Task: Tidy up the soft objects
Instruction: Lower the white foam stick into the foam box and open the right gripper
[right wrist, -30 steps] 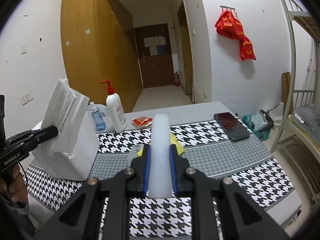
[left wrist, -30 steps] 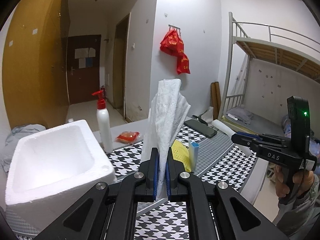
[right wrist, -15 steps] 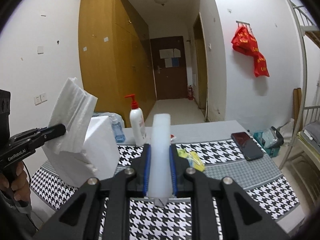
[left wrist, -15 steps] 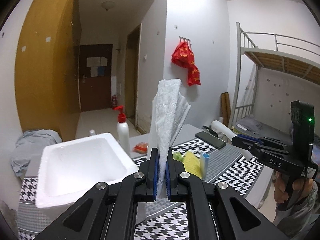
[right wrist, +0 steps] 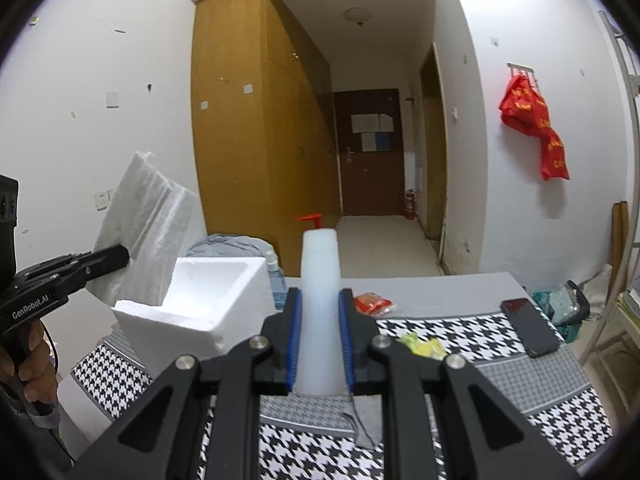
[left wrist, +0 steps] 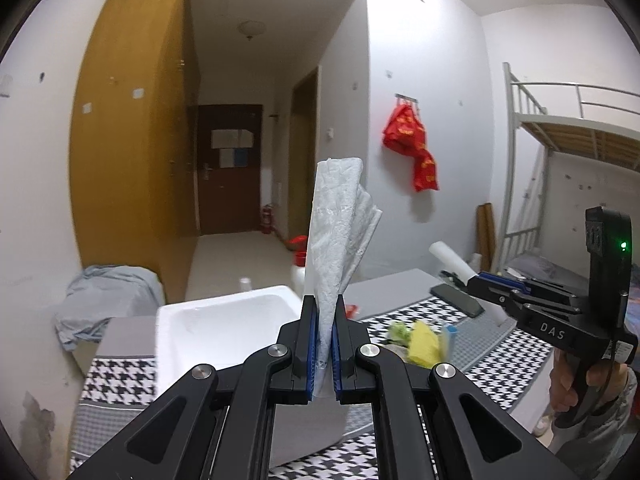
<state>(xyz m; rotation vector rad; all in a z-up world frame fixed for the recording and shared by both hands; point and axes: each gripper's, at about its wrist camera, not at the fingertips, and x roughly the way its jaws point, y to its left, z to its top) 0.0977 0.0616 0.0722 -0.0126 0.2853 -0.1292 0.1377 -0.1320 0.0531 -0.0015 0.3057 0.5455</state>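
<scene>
Tissue paper, a white embossed folded wad (left wrist: 340,236), stands upright in the left tool (left wrist: 325,348), pinched tight between its blue-lined jaws above the counter. From the right wrist view the same wad (right wrist: 148,224) sits at 9 o'clock, fanning up and away from the black fingers of the left tool (right wrist: 114,258), whose body reads "GenRobot.AI" in white letters.

The right tool (right wrist: 320,344) is clamped on a pale translucent white foam block (right wrist: 320,312) that stands upright between its blue pads. In the left wrist view this right tool (left wrist: 476,282) appears at 3 o'clock with the block (left wrist: 452,260) jutting toward 10 o'clock; its black body carries the white letters "DAS" and a small green light glows on its upright housing.

An open white polystyrene box (left wrist: 224,320) rests on the counter covered with a black-and-white houndstooth and grey cloth (right wrist: 540,376), just beyond the left tool at 9 to 10 o'clock. A white pump bottle with a red nozzle (right wrist: 311,220) stands behind the foam block, mostly hidden. A small clear spray bottle (right wrist: 274,272) stands just beside the box. A crumpled yellow soft item (left wrist: 424,344) lies at 4 o'clock of the tissue, a red snack packet (right wrist: 372,304) farther back, and a black smartphone (right wrist: 528,328) near the counter's right edge.

Red bags with yellow characters (right wrist: 536,128) hang on the wall, too blurred to read. Papers (right wrist: 372,132) are pinned to the brown door; their writing is illegible.
</scene>
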